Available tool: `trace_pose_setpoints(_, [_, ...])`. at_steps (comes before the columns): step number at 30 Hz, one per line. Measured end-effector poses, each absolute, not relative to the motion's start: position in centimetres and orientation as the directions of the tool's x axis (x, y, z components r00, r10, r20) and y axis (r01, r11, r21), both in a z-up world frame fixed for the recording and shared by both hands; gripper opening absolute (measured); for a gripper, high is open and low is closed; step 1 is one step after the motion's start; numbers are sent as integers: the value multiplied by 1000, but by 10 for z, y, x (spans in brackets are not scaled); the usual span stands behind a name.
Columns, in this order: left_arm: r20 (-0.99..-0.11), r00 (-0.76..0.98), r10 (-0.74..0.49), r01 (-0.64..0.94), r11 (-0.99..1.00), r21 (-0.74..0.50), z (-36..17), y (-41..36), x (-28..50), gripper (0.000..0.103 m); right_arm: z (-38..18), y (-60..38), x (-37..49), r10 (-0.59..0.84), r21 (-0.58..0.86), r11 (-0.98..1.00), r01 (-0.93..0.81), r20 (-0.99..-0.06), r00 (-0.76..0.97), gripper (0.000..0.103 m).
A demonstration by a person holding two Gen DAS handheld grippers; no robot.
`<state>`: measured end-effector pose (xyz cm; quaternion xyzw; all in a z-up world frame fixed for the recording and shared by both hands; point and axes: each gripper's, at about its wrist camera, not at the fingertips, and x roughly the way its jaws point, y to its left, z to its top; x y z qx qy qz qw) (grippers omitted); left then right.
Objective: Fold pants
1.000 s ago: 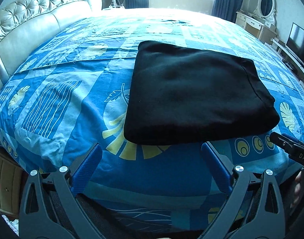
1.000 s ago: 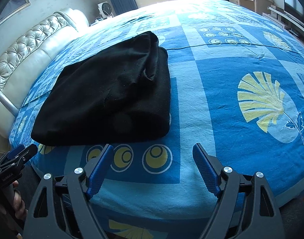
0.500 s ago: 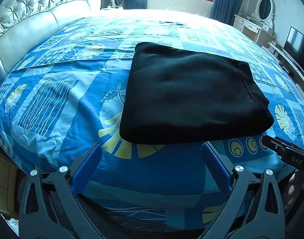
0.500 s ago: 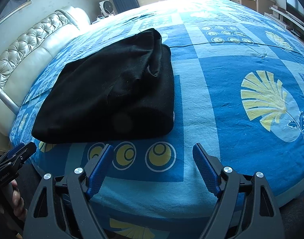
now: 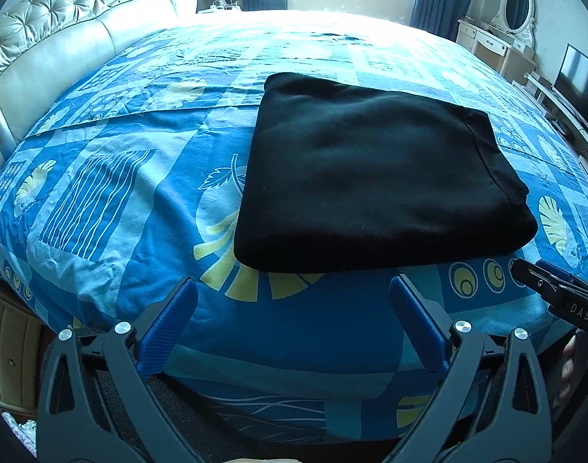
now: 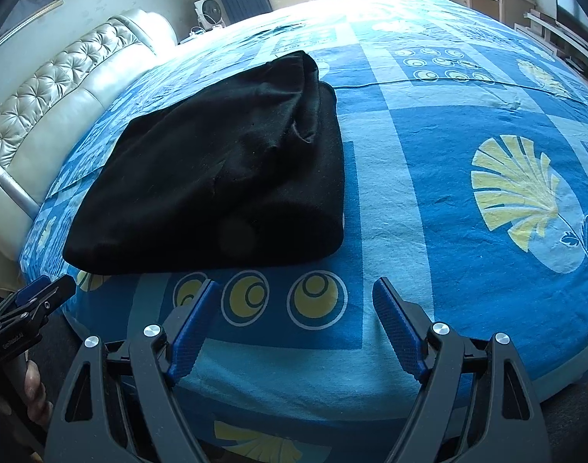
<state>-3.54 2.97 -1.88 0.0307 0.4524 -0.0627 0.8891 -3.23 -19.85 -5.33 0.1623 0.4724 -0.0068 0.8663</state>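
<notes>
Just ahead of my left claw (image 5: 293,301) and ahead-left of my right claw (image 6: 295,299), the black pants (image 5: 375,181) lie folded on the bed (image 5: 112,177). Nothing has shifted lately; both claws gape wide, empty (I judge folding finished).

The folded black pants (image 5: 375,177) sit slightly farther from both open tools than a second ago

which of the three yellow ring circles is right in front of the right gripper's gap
The rightmost ring circle: it sits just beyond the open right gripper; the leftmost hides behind its left finger.
</notes>
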Motion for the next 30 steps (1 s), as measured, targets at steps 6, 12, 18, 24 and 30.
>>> trace_pose_setpoints(6, [-808,582,-85,145,989,0,-19,28,-36,99,-53,-197,-32,146,276,948,160,-821,551,80])
trace_pose_setpoints(12, [-807,584,-88,148,989,-1,-18,29,-36,99,-55,-195,-32,152,277,948,155,-824,546,80])
trace_pose_setpoints(18, [-808,582,-88,154,988,4,-18,27,-37,99,-56,-193,-31,157,277,949,148,-826,541,80])
trace_pose_setpoints(24, [-812,577,-81,154,988,10,-20,26,-37,99,-58,-192,-30,160,276,951,143,-829,536,80])
trace_pose_setpoints(30, [-816,574,-62,154,987,33,-22,25,-34,99,-59,-191,-30,164,278,951,139,-830,533,80])
